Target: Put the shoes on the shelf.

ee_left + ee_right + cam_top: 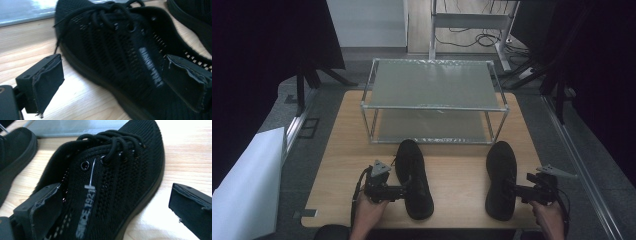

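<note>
two black mesh shoes lie on a light wooden table [337, 150], toes pointing away from the person toward a two-tier metal rack [434, 100] that stands at the far half of the table. the left shoe [413, 177] sits near the middle of the table's near half, and the right shoe [501, 179] lies well apart from it, toward the right edge. the left gripper [404, 191], held in the left hand [369, 212], is at the heel side of the left shoe; in the left gripper view its jaws stand spread wide, one over the bare wood beside the sole and the other inside the shoe's opening, with the side wall between them and not squeezed. the right gripper [515, 190], held in the right hand [548, 212], meets the right shoe the same way: in the right gripper view one jaw is inside the collar, the other out over the table, spread apart, gripping nothing. white lettering reading "since 1921" shows on that shoe's side.
</note>
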A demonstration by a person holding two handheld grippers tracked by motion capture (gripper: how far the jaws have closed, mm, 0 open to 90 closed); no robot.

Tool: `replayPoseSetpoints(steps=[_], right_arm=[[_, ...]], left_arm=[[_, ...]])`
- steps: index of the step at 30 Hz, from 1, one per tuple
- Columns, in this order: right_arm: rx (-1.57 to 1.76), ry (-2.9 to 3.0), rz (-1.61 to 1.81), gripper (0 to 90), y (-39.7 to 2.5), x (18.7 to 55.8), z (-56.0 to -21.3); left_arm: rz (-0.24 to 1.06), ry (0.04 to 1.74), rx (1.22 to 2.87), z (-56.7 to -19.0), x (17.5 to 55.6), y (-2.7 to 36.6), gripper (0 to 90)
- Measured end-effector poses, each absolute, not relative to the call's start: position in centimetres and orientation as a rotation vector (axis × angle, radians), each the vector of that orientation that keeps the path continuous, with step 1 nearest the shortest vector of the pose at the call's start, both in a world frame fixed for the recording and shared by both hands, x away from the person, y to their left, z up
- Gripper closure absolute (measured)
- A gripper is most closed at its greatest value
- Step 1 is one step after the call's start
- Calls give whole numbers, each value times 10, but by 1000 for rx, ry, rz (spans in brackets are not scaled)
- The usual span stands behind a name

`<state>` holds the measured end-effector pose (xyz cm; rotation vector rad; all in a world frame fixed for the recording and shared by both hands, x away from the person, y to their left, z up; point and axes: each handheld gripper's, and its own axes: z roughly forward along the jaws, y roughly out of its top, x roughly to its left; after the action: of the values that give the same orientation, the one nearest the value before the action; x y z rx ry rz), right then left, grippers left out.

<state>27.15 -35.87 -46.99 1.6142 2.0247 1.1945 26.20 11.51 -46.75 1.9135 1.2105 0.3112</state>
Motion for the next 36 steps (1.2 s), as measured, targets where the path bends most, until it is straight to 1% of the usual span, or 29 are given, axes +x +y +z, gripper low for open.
replayPoseSetpoints(steps=[5, 7, 13, 14, 15, 16, 17, 18, 19, 20, 21, 22, 23, 24, 25, 26, 28, 29, 30, 31, 33, 34, 35, 36], right_arm=[[1641, 2031, 1163, 0, -354, 280, -479], [1658, 2036, 1146, 0, -350, 285, -485], [1671, 2056, 1082, 0, -342, 294, -493], [1663, 2048, 1044, 14, -339, 297, -495], [1663, 2048, 1044, 14, -339, 297, -495], [1654, 2034, 1015, 65, -335, 298, -494], [1654, 2034, 1015, 65, -335, 298, -494], [1635, 2016, 957, 155, -333, 297, -492], [1630, 2008, 943, 195, -333, 296, -491], [1630, 2008, 943, 195, -333, 296, -491], [1620, 1996, 932, 256, -333, 295, -490], [1603, 1973, 908, 354, -335, 293, -489], [1597, 1967, 899, 392, -335, 293, -489], [1597, 1967, 899, 392, -335, 293, -489], [1591, 1961, 889, 430, -336, 292, -488], [1567, 1953, 859, 515, -335, 290, -487], [1546, 1936, 844, 594, -336, 288, -486], [1546, 1936, 844, 594, -336, 288, -486], [1531, 1924, 846, 649, -337, 286, -485], [1531, 1924, 846, 649, -337, 286, -485], [1529, 1905, 864, 692, -340, 284, -485], [1542, 1893, 893, 713, -344, 284, -485], [1542, 1893, 893, 713, -344, 284, -485], [1565, 1882, 925, 723, -347, 284, -485]], left_arm=[[294, 1243, 1928, -475, 269, 102, 23], [266, 1266, 1901, -479, 273, 100, 0], [310, 1304, 1938, -487, 285, 87, 0], [339, 1315, 1964, -491, 290, 82, 0], [339, 1315, 1964, -491, 290, 82, 0], [367, 1333, 1982, -494, 295, 78, 0], [367, 1333, 1982, -494, 295, 78, 1], [378, 1348, 1977, -494, 297, 78, 32], [417, 1369, 1953, -490, 297, 80, 84], [417, 1369, 1953, -490, 297, 80, 154], [455, 1368, 1950, -488, 295, 81, 154], [504, 1365, 1939, -485, 294, 86, 347], [504, 1365, 1939, -485, 294, 86, 412], [495, 1367, 1929, -485, 295, 90, 412], [479, 1366, 1922, -485, 296, 94, 449], [479, 1361, 1923, -485, 297, 98, 502], [486, 1355, 1939, -484, 297, 100, 556], [486, 1355, 1939, -484, 297, 100, 582], [491, 1353, 1943, -484, 297, 101, 607], [497, 1351, 1944, -484, 297, 102, 607], [493, 1354, 1936, -484, 298, 106, 644], [490, 1361, 1925, -483, 297, 109, 696], [492, 1369, 1915, -483, 297, 111, 696], [492, 1379, 1903, -482, 297, 114, 741]])
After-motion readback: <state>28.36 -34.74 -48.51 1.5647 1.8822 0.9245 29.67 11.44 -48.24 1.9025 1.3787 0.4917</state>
